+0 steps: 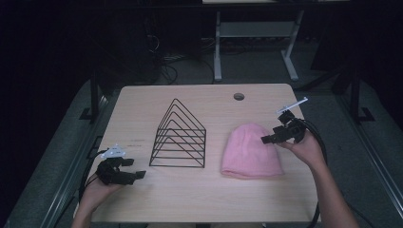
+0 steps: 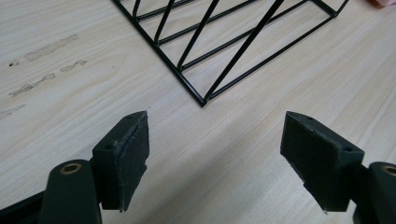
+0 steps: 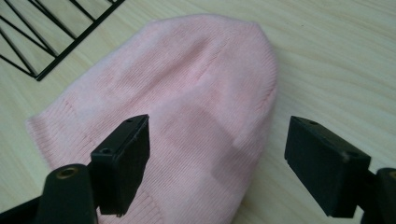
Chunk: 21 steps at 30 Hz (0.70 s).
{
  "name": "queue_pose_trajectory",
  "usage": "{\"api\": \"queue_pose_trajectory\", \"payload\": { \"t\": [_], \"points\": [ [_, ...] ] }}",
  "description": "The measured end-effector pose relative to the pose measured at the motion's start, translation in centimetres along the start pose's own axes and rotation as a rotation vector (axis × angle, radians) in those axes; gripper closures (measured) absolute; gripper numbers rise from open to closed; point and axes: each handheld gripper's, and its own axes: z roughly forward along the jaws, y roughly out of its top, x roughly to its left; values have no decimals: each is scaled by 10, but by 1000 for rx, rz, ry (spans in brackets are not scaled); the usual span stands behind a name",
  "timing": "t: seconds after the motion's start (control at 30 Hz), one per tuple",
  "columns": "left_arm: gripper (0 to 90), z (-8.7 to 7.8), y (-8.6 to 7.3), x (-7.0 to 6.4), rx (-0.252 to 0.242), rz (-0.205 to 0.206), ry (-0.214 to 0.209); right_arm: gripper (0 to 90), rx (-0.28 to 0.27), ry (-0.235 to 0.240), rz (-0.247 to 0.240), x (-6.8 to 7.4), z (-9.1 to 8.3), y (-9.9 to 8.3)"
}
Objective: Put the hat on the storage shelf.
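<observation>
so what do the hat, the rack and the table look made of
Hat: soft pink knit, likely wool or acrylic; fine ribbed rows show. Rack: thin black wire, probably coated metal, slightly glossy. Table: pale wood-grain top, looks like matte laminate, with scuff marks near one edge.

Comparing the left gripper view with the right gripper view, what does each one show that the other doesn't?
Left gripper view alone: grey smudges on the table, and the rack's near corner just ahead of its open jaws. Right gripper view alone: nearly the whole pink beanie, lying flat under and between its open jaws. Both: the wooden table, part of the black wire rack, and an open pair of black jaws holding nothing. The left view catches just a pink sliver at its top right corner.
</observation>
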Motion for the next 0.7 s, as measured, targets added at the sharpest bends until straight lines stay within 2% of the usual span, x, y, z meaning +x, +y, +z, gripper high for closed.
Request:
{"api": "queue_pose_trajectory", "payload": {
  "t": [0.23,0.27,0.37,0.67,0.7],
  "points": [
    [239,1,0,1,10,5,-5,229,23,1,16,-9,9,13],
    [239,1,-1,1,3,-6,-5,232,28,0,17,-10,10,16],
    [239,0,-1,3,6,-3,-7,256,34,5,15,-12,17,23],
    [239,1,-1,3,0,-15,-8,358,104,2,17,-19,42,37],
    [239,1,-1,3,12,-9,-9,367,109,5,15,-20,44,38]
  ]
}}
